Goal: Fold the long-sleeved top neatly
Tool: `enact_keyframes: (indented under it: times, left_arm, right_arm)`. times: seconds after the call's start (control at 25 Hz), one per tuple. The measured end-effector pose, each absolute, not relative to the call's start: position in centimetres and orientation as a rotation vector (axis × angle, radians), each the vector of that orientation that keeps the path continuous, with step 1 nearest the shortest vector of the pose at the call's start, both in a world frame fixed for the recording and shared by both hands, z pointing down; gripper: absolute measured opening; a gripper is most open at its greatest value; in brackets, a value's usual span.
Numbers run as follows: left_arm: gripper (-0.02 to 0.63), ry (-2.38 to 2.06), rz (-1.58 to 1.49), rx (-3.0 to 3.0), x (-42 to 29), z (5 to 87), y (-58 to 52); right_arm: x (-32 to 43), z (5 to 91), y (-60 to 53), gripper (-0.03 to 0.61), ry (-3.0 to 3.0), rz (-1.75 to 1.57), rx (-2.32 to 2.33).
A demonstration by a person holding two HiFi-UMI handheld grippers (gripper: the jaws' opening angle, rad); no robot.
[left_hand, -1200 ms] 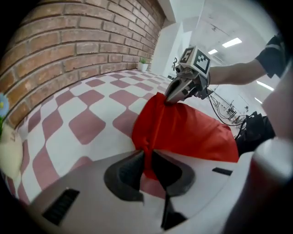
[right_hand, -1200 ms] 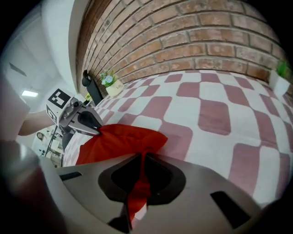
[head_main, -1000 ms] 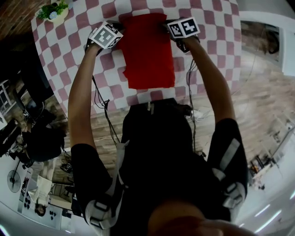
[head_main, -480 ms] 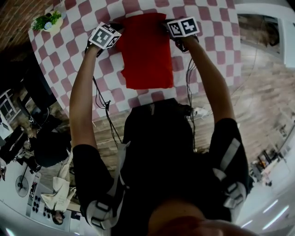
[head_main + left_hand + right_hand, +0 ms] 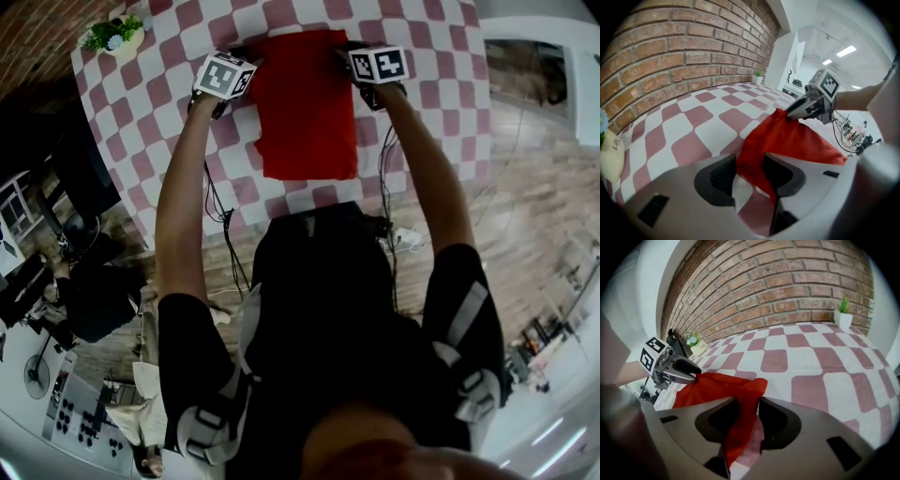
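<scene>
- Head view: red top lies as a tidy rectangle in the middle of the checked worktop, with no sleeves showing.
  - Its outline matches half a second ago.
  - Left gripper is at the far left corner and right gripper at the far right corner.
  - The gripper cubes carry black-and-white square markers only, no text.
  - Flower pot sits at the worktop's far left corner, well apart from the top.
- Left gripper view: the left gripper has just been opening and its jaws are apart.
  - The red top corner is loose in the gap, with worktop showing beside it, so nothing is clamped.
  - Right gripper is at the opposite corner.
  - The cream pot has lettering starting "Li"; I can't read the rest.
- Right gripper view: the right gripper has also just been opening.
  - Its jaws are apart and the red top drapes between them with slack.
  - Left gripper is on the far corner.
  - No print is visible on the fabric.
- My read: both corners are being let go, so this fold looks laid. The job looks close to done, and pulling out carelessly could drag the edge.
</scene>
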State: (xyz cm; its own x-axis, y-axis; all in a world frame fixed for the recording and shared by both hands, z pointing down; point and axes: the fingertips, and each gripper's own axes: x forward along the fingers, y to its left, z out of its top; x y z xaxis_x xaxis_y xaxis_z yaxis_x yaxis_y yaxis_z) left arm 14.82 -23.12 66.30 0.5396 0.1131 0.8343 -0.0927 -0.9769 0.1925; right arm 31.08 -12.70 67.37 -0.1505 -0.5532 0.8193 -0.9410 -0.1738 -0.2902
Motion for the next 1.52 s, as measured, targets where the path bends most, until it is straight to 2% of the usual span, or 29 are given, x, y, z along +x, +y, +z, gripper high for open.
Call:
enact_keyframes:
  times: [0.32,0.36,0.4,0.48,0.52,0.68,0.84,0.96,1.12,1.2,1.24,1.28,1.52]
  left_arm:
    - [0.160,-0.248,1.134,2.638,12.2,62.1,-23.8]
    - [0.112,-0.296,1.086,2.655,11.9,61.2,-23.8]
    - [0.031,-0.345,1.035,2.671,11.5,60.1,-23.8]
    - [0.011,-0.413,0.942,2.704,10.9,58.4,-23.4]
    - [0.008,-0.439,0.909,2.721,10.7,57.8,-23.2]
    - [0.006,-0.577,0.800,2.750,9.8,55.7,-22.6]
    - [0.006,-0.668,0.636,2.744,9.3,53.0,-22.3]
    - [0.006,-0.619,0.707,2.822,9.9,52.8,-21.7]
    - [0.008,-0.392,0.989,2.933,11.7,55.4,-20.5]
    - [0.036,-0.292,1.118,2.930,12.3,57.4,-20.2]
    - [0.120,-0.238,1.182,2.911,12.4,58.5,-20.0]
    - [0.186,-0.182,1.248,2.887,12.6,59.5,-19.8]
    - [0.202,0.012,1.480,2.825,13.7,62.7,-20.3]
  right_arm:
    - [31.2,61.7,-11.2,0.130,-1.649,1.035,1.936]
    - [30.9,61.1,-10.9,0.130,-1.657,1.014,1.952]
    - [30.5,60.6,-10.7,0.130,-1.674,0.990,1.960]
    - [29.3,59.6,-10.4,0.129,-1.717,0.941,1.956]
    - [28.8,59.2,-10.1,0.124,-1.730,0.917,1.956]
    - [28.4,57.6,-8.9,0.032,-1.719,0.789,2.029]
    - [27.9,55.0,-7.9,0.009,-1.740,0.685,2.128]
    - [27.3,54.5,-7.7,0.009,-1.752,0.640,2.075]
    - [26.9,55.0,-8.6,0.012,-1.754,0.593,1.873]
    - [27.1,55.7,-8.9,0.041,-1.750,0.598,1.766]
    - [27.3,56.3,-9.1,0.123,-1.747,0.609,1.705]
    - [27.6,57.0,-9.2,0.153,-1.744,0.625,1.643]
    - [28.9,60.8,-10.4,0.198,-1.749,0.695,1.333]
